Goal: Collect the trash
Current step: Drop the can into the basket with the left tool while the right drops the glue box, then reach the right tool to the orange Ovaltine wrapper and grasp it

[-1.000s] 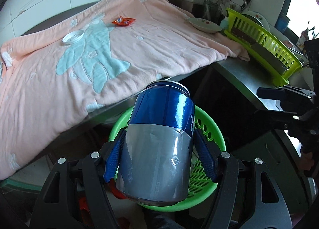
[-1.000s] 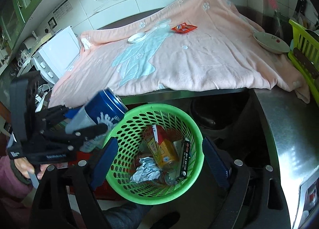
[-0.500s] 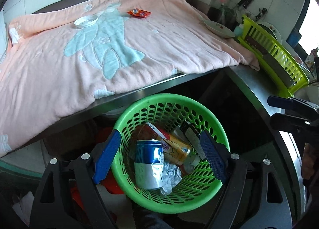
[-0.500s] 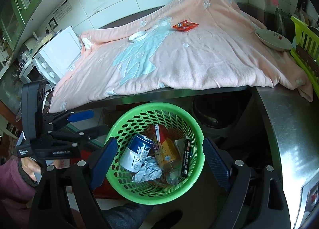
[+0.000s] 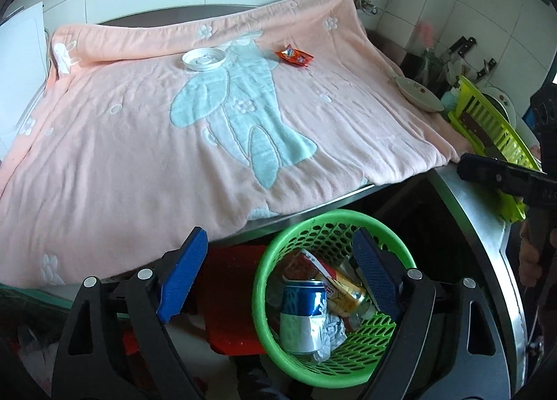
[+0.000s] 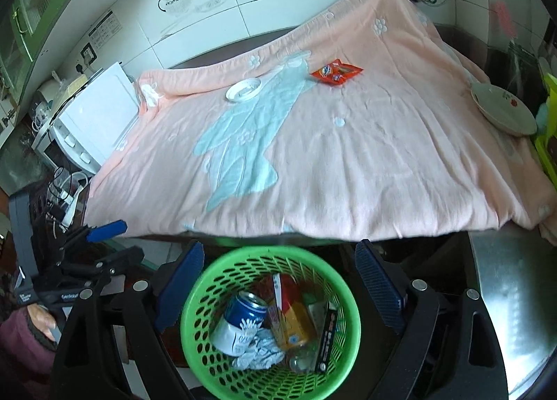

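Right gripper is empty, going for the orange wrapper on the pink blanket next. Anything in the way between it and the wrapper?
Nothing visible. The right gripper is open above the green basket, and the orange wrapper lies alone at the far side of the pink blanket. Bare cloth lies between; the white lid sits off to the left.

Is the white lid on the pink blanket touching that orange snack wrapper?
Apart. The right wrist view shows bare blanket between the white lid and the orange wrapper.
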Tool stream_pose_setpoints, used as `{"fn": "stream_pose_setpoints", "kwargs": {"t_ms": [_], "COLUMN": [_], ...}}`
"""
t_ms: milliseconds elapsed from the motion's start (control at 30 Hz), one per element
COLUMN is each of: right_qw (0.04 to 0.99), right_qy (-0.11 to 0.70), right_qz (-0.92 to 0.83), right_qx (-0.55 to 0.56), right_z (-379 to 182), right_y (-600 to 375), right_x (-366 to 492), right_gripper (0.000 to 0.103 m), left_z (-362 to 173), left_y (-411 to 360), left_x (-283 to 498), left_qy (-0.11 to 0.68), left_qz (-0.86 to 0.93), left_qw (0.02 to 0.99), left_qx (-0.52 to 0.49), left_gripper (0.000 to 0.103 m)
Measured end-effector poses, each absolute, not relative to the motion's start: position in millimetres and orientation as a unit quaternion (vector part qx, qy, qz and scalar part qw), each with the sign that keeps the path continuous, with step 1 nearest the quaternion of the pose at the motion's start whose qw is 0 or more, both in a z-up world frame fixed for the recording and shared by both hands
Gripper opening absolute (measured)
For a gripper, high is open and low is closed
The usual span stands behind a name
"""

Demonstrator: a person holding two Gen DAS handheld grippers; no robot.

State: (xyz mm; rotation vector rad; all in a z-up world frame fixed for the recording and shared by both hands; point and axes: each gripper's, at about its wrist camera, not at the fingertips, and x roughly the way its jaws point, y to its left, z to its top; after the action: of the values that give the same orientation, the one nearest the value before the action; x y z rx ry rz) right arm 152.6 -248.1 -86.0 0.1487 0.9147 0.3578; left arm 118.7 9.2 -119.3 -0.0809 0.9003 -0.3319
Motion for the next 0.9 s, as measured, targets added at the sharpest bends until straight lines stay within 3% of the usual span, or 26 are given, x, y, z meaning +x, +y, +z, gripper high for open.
{"fn": "stream_pose_setpoints", "kwargs": {"t_ms": [333, 900], "right_qw": [0.881, 0.861], "right_qy": [0.449, 0.478], "right_qz": [0.130, 0.025], "right_qx": [0.074, 0.170], "right_z": [-80, -112], "right_y": [-235, -232], "right_x": [286, 504], "right_gripper": [0.087, 0.087], "left_z": [-128, -152], "left_y": [53, 121], "left_x": [147, 191], "left_qy": [0.436, 0.447], "left_qz": [-0.138, -0.102], "left_qw": [0.887, 0.885], "left_qx": [-0.066, -0.084], "left_gripper": [0.084, 0.084]}}
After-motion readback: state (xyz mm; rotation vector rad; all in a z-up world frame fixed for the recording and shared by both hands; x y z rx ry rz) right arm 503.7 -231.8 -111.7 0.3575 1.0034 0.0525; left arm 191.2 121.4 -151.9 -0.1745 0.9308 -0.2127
